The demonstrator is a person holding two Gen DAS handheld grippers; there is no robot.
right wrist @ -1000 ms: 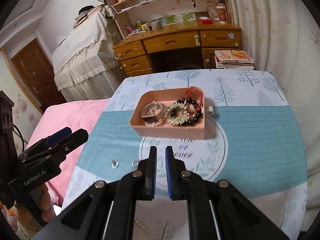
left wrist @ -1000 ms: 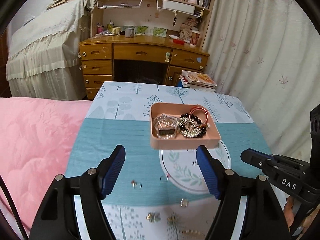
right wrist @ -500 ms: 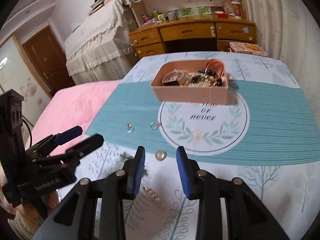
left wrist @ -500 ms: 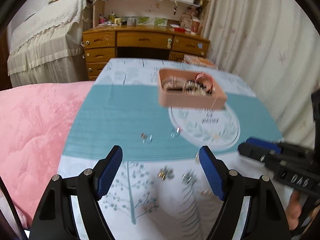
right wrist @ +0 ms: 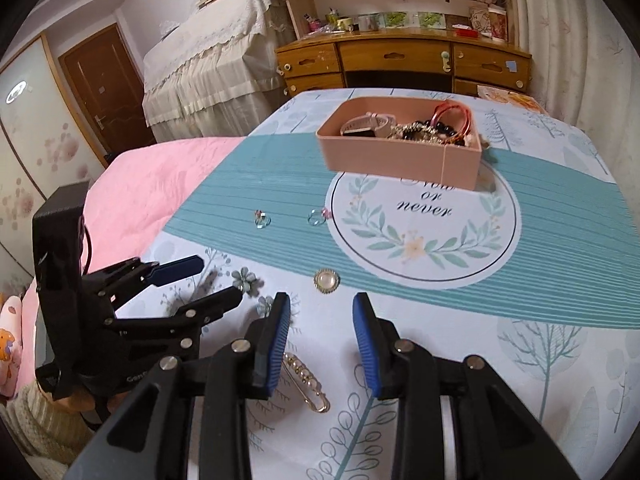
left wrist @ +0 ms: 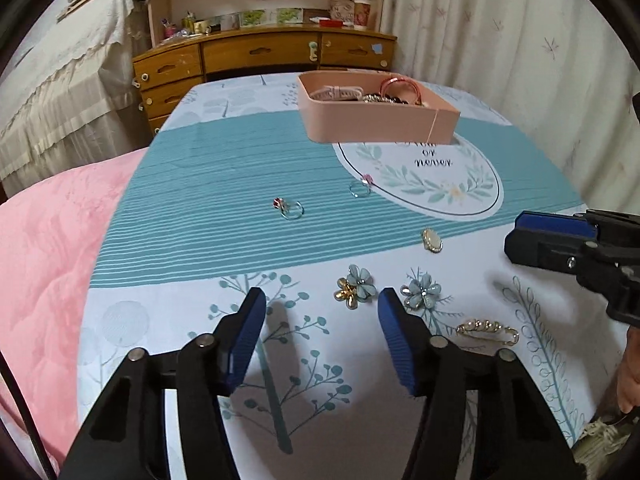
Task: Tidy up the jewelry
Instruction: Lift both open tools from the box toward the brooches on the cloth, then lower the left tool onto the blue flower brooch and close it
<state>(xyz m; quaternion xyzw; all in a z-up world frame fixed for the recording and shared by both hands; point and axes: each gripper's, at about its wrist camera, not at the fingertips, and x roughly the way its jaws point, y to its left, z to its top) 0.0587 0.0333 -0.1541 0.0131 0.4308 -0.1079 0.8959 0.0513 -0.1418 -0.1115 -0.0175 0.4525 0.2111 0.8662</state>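
A pink box holding a watch, bracelets and beads stands at the far middle of the table. Loose on the cloth lie two rings, an oval brooch, two blue flower brooches and a gold pearl clip. My left gripper hovers low over the near cloth, its jaws closing, with nothing pressed between them. One flower brooch lies just ahead of its tips. My right gripper is open and empty, the oval brooch just beyond it.
A pink quilt borders the table on the left. A wooden desk with drawers and shelves stands beyond the far edge. Curtains hang to the right. A door shows at the far left of the right wrist view.
Both grippers have come down toward the near end of the table and the loose pieces. The right jaws went from shut to open. The left jaws have narrowed.
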